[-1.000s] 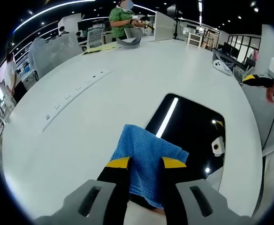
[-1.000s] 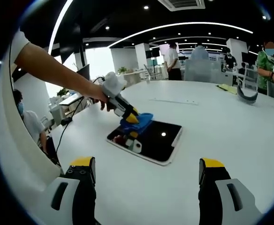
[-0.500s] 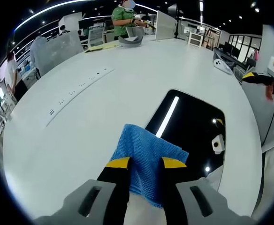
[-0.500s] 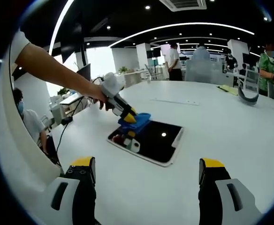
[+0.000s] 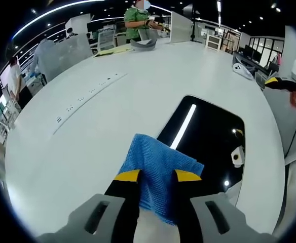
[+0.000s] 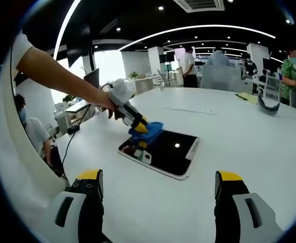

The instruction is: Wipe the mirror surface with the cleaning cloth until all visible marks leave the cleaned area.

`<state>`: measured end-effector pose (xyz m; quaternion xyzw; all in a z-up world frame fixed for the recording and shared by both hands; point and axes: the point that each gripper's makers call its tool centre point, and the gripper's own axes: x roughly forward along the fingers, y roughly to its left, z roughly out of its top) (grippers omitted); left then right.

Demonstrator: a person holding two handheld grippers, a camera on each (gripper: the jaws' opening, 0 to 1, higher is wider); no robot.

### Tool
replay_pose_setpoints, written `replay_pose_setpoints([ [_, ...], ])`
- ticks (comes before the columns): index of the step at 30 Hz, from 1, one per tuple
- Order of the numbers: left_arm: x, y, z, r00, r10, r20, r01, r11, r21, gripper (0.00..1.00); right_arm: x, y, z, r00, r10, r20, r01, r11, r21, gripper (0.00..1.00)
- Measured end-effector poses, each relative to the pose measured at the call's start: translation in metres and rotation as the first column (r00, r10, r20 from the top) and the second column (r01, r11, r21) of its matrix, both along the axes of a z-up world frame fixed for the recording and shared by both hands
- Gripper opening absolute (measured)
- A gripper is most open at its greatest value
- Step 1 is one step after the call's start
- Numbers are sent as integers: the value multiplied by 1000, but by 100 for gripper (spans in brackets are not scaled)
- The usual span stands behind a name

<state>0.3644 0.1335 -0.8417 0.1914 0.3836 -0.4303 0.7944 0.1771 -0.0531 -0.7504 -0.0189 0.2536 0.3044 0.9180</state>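
A dark rectangular mirror (image 5: 209,136) with a white rim lies flat on the white table (image 5: 87,126); it reflects a ceiling light strip. My left gripper (image 5: 157,177) is shut on a blue cleaning cloth (image 5: 160,169), which rests on the mirror's near left corner. In the right gripper view the mirror (image 6: 165,152) lies mid-table with the cloth (image 6: 149,130) on its left end, held by the left gripper (image 6: 140,127) in a person's hand. My right gripper (image 6: 158,187) stands open over the table's near edge, well short of the mirror, with nothing between its jaws.
A long row of flush sockets (image 5: 84,98) runs across the table left of the mirror. A grey curved object (image 5: 142,44) lies at the far edge near a standing person (image 5: 137,23). A white device (image 5: 242,71) lies to the right. Other people (image 6: 188,66) stand beyond the table.
Both views shifted only slightly. The left gripper with the cloth stays on the mirror's corner; the right gripper has stayed open in place.
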Motion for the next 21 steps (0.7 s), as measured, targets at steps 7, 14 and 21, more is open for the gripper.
replay_pose_setpoints([
  [7,-4,2,0,1000,18,1,-18,1000,2,24,-5,2,1,1000,2,4,-2,1000,2,91],
  [14,-15,4,0,1000,7,-2,-7,1000,1,26,-11,4,3,1000,6,10,-6,1000,5,91],
  [21,-21,4,1,1000,14,3,-14,1000,-1,26,-17,5,2,1000,9,11,-9,1000,4,91],
])
